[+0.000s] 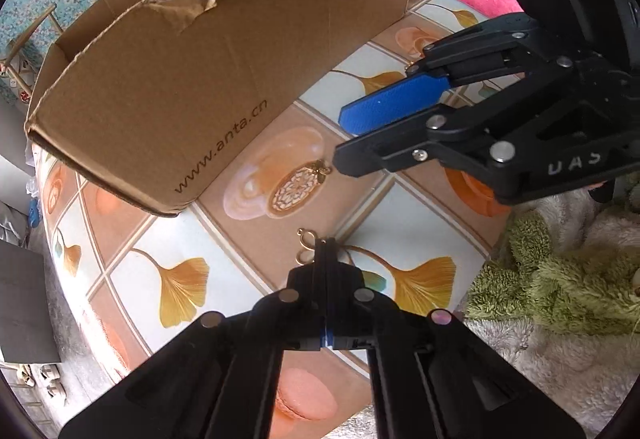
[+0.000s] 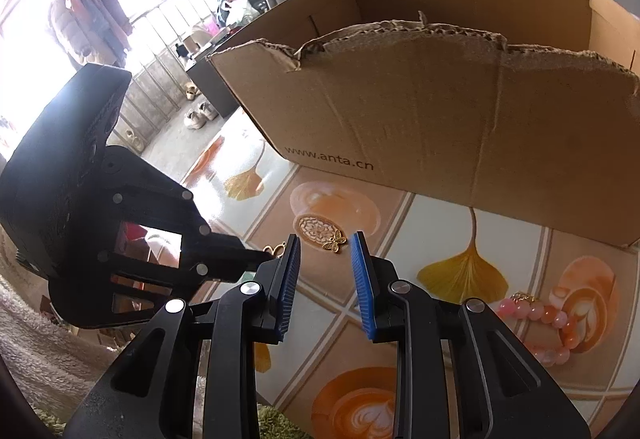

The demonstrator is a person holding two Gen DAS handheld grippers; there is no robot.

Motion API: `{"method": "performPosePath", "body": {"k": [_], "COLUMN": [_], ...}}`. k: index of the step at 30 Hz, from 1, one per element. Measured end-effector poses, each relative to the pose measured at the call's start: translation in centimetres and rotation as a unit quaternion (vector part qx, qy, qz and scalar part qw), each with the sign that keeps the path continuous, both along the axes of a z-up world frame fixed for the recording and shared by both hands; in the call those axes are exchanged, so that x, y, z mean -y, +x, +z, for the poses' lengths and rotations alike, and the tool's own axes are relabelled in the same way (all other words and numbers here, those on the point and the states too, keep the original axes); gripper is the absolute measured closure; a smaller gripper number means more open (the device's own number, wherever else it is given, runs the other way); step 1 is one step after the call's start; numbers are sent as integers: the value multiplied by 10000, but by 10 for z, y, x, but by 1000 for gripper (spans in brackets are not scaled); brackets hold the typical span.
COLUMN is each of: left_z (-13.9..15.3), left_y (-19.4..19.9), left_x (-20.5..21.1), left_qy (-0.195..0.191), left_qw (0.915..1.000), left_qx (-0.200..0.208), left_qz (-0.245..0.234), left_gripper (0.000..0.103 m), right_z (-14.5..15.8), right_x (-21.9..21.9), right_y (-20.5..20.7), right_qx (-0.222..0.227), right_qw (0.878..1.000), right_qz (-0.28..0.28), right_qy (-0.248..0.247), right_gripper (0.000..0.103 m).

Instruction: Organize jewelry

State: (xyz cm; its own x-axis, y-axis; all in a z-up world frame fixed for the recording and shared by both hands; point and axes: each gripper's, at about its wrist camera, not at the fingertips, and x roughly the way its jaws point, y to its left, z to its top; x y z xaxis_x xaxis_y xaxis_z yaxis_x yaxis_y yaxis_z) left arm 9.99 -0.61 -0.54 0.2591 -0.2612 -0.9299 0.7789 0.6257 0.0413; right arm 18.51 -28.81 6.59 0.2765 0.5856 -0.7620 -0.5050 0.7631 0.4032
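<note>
Patterned tablecloth [image 1: 256,251] with ginkgo-leaf and coffee-cup print, covering the work surface. Open cardboard box [image 1: 192,95], torn along its upper edge, printed "www.anta.cn", standing at the far side of the cloth. Green shaggy fabric [image 1: 560,279] beyond the table edge in the left wrist view.

Right gripper [image 2: 325,245] held low over the cloth, blue pads set a moderate way apart, nothing between them. Left gripper [image 1: 326,243] pressed together at the tips, pinching a small gold looped ornament [image 1: 305,247]; loops projecting to one side of the fingertips, just above the cloth.

Pink and orange bead bracelet [image 2: 548,323] lying on the cloth, well to the right of the right gripper. Round filigree pendant [image 1: 298,189] with gold butterfly charm [image 2: 335,241] flat on the cloth, near the box front, just ahead of the right gripper's tips.
</note>
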Motion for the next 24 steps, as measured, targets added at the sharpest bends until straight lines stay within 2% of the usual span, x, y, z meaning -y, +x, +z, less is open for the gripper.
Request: {"method": "performPosePath", "body": {"k": [3,10,12,14,19,24], "left_z": [-2,12,12,8,-1,-2], "left_y": [-1,4,9,13,16,16], "left_x": [4,-7,-11,-11,0,10], "left_qy": [72,-206,-244,-219,-133,58], "left_qw": [9999,9993,9991,9991,9993,9996], "left_qx": [94,207,114,-16,-240,-229], "left_qz": [-51,253,317,356,251,121], "left_gripper": [103,102,98,88,85,85], "right_z": [0,2,2,1,1,-2], "right_x": [3,7,8,11,19,28], "right_y": [2,3,3,3,3,6], "right_qx": [-17,-19,-27,-39,-63,-91], "right_qw": [10000,9999,9999,9998,9995,9990], "right_qz": [-27,-39,-44,-57,-130,-144], "right_qy": [35,101,123,163,280,404], "right_gripper": [77,77,77,77,77,77]}}
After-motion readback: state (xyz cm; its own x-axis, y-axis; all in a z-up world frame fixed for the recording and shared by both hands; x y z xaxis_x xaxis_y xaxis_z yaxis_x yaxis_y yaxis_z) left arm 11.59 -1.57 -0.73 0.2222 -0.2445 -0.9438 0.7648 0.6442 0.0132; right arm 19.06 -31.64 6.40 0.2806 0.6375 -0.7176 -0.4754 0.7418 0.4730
